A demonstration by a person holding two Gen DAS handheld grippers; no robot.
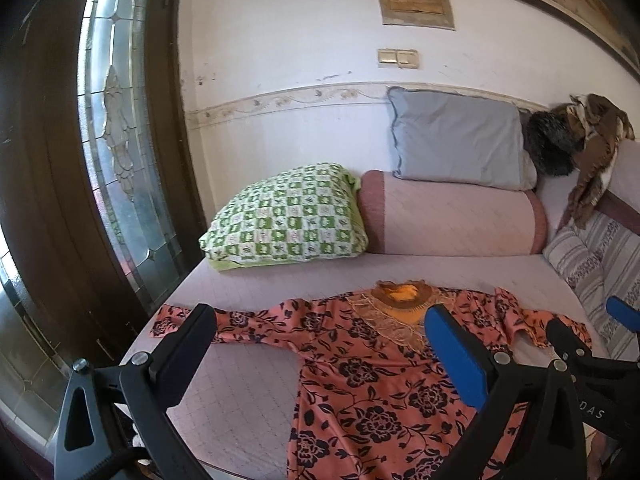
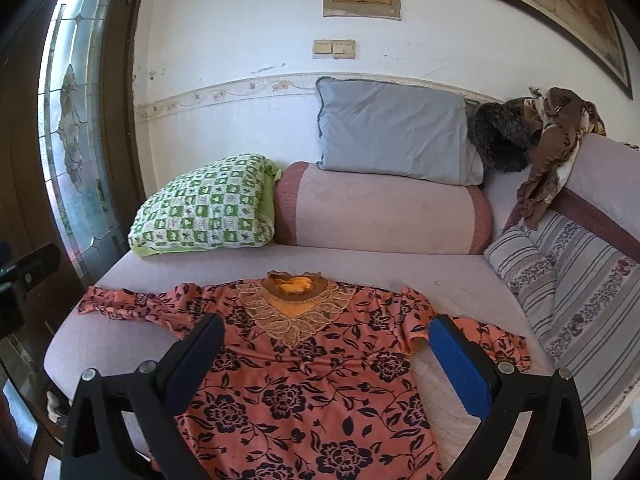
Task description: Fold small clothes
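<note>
A salmon-coloured blouse (image 2: 304, 392) with a dark flower print lies face up and spread flat on a lilac daybed (image 2: 452, 280), its neckline toward the far side and its hem running off the near edge of both views. An orange insert and a beige lace yoke (image 2: 294, 312) sit at the collar. One long sleeve (image 2: 120, 302) stretches out to the left, slightly rumpled at the cuff; the other sleeve (image 2: 480, 334) reaches to the right and is bunched near the shoulder.

The left tool (image 1: 324, 340) hangs above the left half of the blouse with its jaws wide apart and nothing between them; its left finger (image 1: 188, 344) is over the left sleeve and its blue-padded finger (image 1: 456, 356) is over the chest. The right tool (image 2: 326, 354) is likewise spread open and empty, above the middle of the garment, with its blue pad (image 2: 460, 368) over the right sleeve. In the left wrist view the right tool shows at the right edge, just beside the left one.

On the far side of the daybed lie a green checked pillow (image 2: 208, 212), a lilac bolster (image 2: 384, 208) and a grey pillow (image 2: 392, 132) leaning on the wall. A striped cushion (image 2: 568, 288) lies at the right, with a brown cloth (image 2: 552, 152) draped over the armrest. A dark door with a leaded glass pane (image 2: 76, 120) stands at the left.
</note>
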